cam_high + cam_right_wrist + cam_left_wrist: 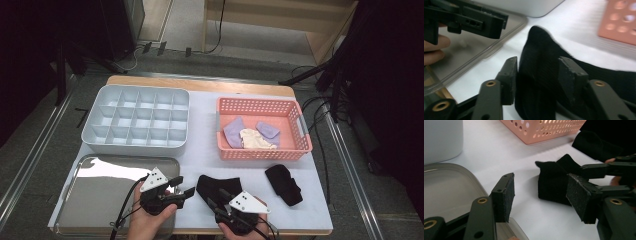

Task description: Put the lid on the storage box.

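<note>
On the white table (200, 145), near edge, your right gripper (537, 75) straddles the bunched black sock (536, 82) (pads apparently not pressing), while your left gripper (544, 195) waits open-jawed beside it, ready to assist.

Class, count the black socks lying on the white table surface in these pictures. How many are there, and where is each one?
2. One black sock lies at the near edge, between the jaws of the right tool. The other black sock lies farther right, in front of the pink basket. None seems hidden.
</note>
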The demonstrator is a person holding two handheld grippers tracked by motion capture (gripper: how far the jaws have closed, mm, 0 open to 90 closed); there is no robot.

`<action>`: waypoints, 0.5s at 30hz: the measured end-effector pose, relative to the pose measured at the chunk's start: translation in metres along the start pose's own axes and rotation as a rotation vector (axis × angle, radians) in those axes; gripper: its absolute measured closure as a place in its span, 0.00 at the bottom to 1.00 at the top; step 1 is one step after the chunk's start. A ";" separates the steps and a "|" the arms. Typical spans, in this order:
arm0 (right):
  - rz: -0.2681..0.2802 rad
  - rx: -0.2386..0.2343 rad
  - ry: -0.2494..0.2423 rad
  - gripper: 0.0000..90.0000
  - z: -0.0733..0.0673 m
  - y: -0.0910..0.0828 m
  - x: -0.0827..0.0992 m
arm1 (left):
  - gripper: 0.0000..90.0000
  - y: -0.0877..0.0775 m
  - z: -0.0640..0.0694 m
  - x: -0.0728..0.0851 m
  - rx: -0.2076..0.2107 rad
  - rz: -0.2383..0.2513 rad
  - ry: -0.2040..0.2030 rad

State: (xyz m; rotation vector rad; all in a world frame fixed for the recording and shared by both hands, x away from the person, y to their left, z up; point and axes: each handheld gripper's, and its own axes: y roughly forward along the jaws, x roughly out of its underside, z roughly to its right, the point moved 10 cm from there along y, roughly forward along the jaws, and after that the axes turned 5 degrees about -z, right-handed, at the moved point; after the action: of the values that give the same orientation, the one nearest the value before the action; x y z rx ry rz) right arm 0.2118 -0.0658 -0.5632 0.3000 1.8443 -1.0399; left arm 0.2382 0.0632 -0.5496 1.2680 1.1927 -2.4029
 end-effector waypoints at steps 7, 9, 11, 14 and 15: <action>-0.050 0.047 0.132 0.60 0.005 -0.024 0.025 | 0.47 0.003 -0.005 0.001 -0.037 -0.019 -0.005; -0.068 0.019 0.138 0.63 0.001 -0.022 0.030 | 0.47 0.005 -0.005 0.001 -0.065 -0.027 0.024; -0.085 0.025 0.122 0.67 -0.004 -0.018 0.033 | 0.46 0.009 -0.001 0.001 -0.054 -0.030 0.025; -0.092 0.060 0.072 0.80 -0.008 -0.012 0.038 | 0.47 0.013 0.002 0.000 -0.042 -0.037 0.015; -0.091 0.090 0.051 0.87 -0.006 -0.012 0.038 | 0.48 0.014 0.003 0.000 -0.027 -0.043 0.006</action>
State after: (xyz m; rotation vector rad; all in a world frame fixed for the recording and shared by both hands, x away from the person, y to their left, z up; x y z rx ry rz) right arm 0.1812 -0.0768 -0.5875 0.2997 1.8743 -1.1898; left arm 0.2438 0.0517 -0.5568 1.2551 1.2620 -2.4060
